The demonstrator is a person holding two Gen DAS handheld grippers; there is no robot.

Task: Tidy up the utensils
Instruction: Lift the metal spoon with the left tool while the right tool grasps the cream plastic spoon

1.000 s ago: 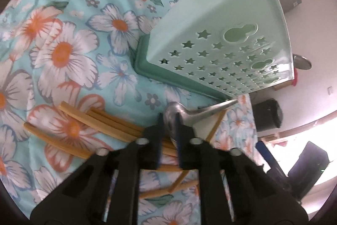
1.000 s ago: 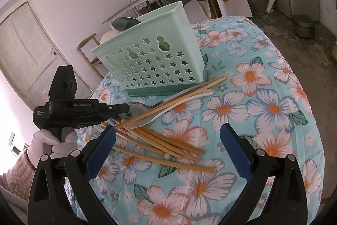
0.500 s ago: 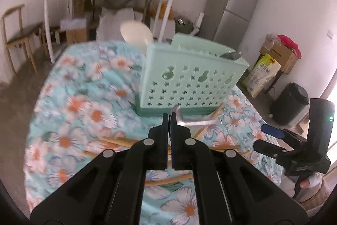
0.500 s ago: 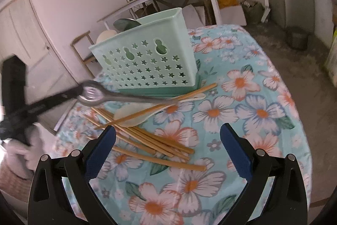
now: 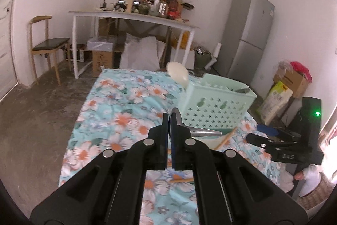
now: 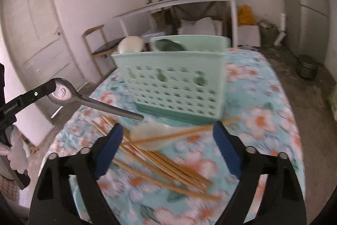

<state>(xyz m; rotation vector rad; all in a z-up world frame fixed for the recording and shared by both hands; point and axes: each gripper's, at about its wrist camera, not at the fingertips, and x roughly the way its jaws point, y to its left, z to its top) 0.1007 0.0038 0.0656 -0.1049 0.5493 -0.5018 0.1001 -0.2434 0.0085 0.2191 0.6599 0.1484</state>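
My left gripper (image 5: 169, 119) is shut on the bowl of a metal spoon (image 5: 197, 129) and holds it in the air, handle pointing right. The spoon also shows in the right wrist view (image 6: 90, 101), left of a mint-green utensil basket (image 6: 174, 85) that stands on the floral table. The basket (image 5: 214, 107) holds a white spoon (image 5: 178, 74) and a dark utensil (image 6: 168, 45). Several wooden chopsticks (image 6: 164, 163) and a white spoon (image 6: 151, 134) lie in front of it. My right gripper (image 6: 167, 149) is open above the chopsticks.
The floral tablecloth (image 5: 118, 111) covers the table; its edges drop to a concrete floor. A white desk (image 5: 130, 16) with clutter, a wooden chair (image 5: 45, 45) and a grey fridge (image 5: 246, 35) stand behind.
My left gripper has lifted the metal spoon off the pile and raised it up and back from the table. My right gripper has moved closer to the chopsticks and basket.
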